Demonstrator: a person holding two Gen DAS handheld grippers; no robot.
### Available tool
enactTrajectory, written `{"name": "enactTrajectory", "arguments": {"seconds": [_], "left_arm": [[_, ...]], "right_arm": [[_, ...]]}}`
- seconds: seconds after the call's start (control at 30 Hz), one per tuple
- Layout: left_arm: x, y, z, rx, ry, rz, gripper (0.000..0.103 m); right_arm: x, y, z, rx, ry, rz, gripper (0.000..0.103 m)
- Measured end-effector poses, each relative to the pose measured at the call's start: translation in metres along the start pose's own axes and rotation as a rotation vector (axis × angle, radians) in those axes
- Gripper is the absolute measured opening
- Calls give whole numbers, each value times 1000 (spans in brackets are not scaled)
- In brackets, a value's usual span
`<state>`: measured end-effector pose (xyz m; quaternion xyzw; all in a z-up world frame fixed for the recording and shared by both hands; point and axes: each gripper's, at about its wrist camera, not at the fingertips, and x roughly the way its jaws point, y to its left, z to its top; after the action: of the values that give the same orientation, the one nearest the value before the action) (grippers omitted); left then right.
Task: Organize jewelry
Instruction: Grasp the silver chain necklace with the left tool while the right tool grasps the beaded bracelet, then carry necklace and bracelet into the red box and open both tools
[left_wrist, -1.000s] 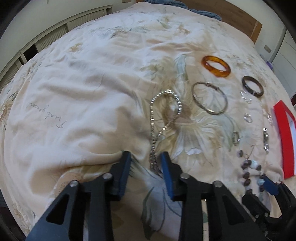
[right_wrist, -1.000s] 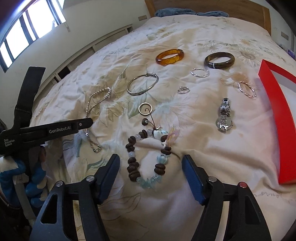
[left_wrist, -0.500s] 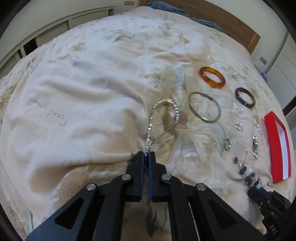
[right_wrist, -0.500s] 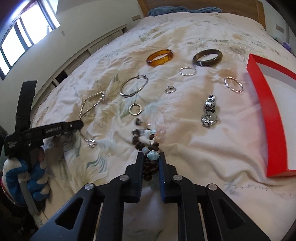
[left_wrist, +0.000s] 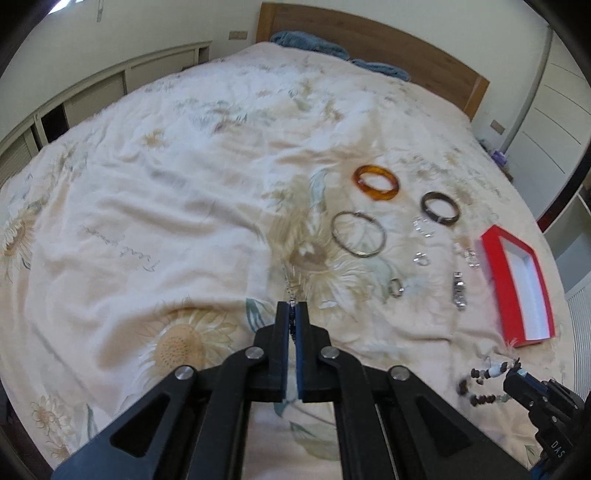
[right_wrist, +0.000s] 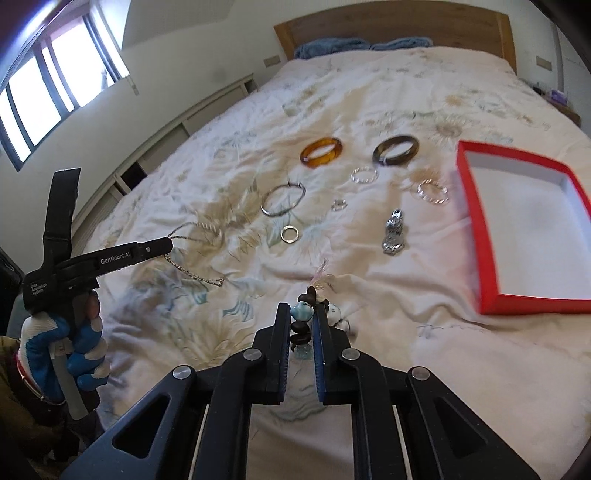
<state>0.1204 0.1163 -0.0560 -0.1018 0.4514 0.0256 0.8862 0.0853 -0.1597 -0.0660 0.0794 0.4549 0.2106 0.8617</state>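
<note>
Left tool (left_wrist: 292, 314) pinched fully together, angled steeply downward, gripped by a hand (right_wrist: 66, 339) in a blue-and-white glove; right tool (right_wrist: 301, 325) likewise tilted down, fingers (right_wrist: 282, 332) nearly closed, a narrow gap between the pads.

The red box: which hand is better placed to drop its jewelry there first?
Probably the right. The right gripper holds the beaded bracelet nearer the red box; the left gripper, pinching the silver chain, is farther away.

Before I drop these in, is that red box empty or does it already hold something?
Empty: the red box shows only its bare white floor; every other piece lies on the bedspread.
</note>
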Motion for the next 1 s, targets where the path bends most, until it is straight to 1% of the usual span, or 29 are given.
{"name": "enactTrajectory", "arguments": {"seconds": [0.33,0.47,0.53,0.6,0.73,0.77,0.9,1.0], "left_arm": [[-62,-23,-1,62,-96,-11,2],[-77,-43,-3,99,-108,-33,2],[-80,-58,-3,118,-107,-52,2],[-82,-77,-2,141,-101,-85,2],[-79,-126,3,208,-88,-160,2],[-77,-143,6,231,-82,-182,2],[-66,-195,11,292,-66,-252,2],[-52,-244,17,347,-50,-308,2]], "right_arm": [[-65,1,-14,10,-106,-13,11],[-86,-7,-18,23,-143,-25,11],[-98,-18,-18,35,-171,-39,11],[-109,-29,-16,50,-194,-57,11],[-127,-57,-5,81,-237,-88,11],[-132,-68,1,90,-250,-104,11],[-141,-104,18,121,-274,-147,11],[-140,-133,32,141,-278,-177,11]]}}
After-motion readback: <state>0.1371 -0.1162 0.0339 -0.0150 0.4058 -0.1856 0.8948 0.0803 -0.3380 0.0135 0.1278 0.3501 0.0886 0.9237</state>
